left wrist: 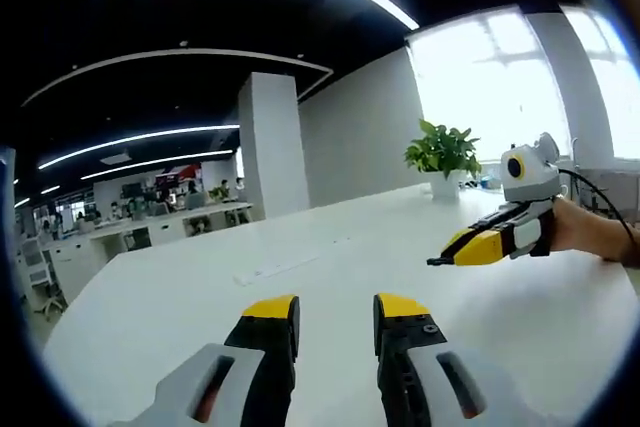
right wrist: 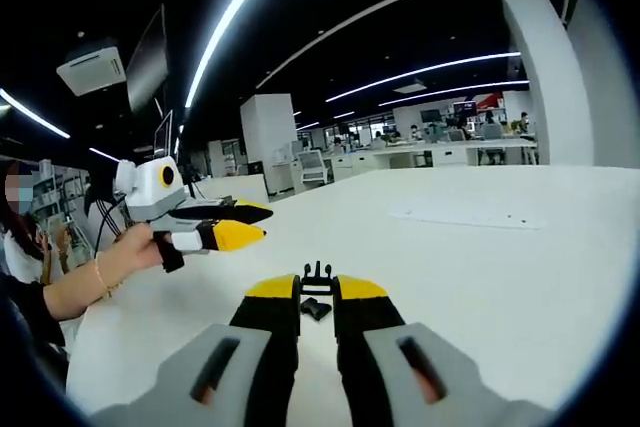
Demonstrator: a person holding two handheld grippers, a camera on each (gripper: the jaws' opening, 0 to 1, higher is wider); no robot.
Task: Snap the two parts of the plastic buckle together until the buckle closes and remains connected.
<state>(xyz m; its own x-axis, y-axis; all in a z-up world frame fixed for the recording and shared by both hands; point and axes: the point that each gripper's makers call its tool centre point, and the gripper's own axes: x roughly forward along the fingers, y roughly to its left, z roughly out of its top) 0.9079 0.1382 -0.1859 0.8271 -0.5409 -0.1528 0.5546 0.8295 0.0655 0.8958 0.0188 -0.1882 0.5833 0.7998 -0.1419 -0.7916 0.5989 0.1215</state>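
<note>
A black plastic buckle (right wrist: 316,272) is being clamped between the right gripper's (right wrist: 317,289) fingers at lower centre, over the white table (right wrist: 520,277). The left gripper (left wrist: 336,309) is being held with fingers apart, empty.

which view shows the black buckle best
The right gripper view: the black buckle sits pinched between the right hand-held gripper tips, with a second black piece just below. In the left gripper view, the right hand-held gripper is seen side-on, and any buckle at its tip is too small to tell.
</note>
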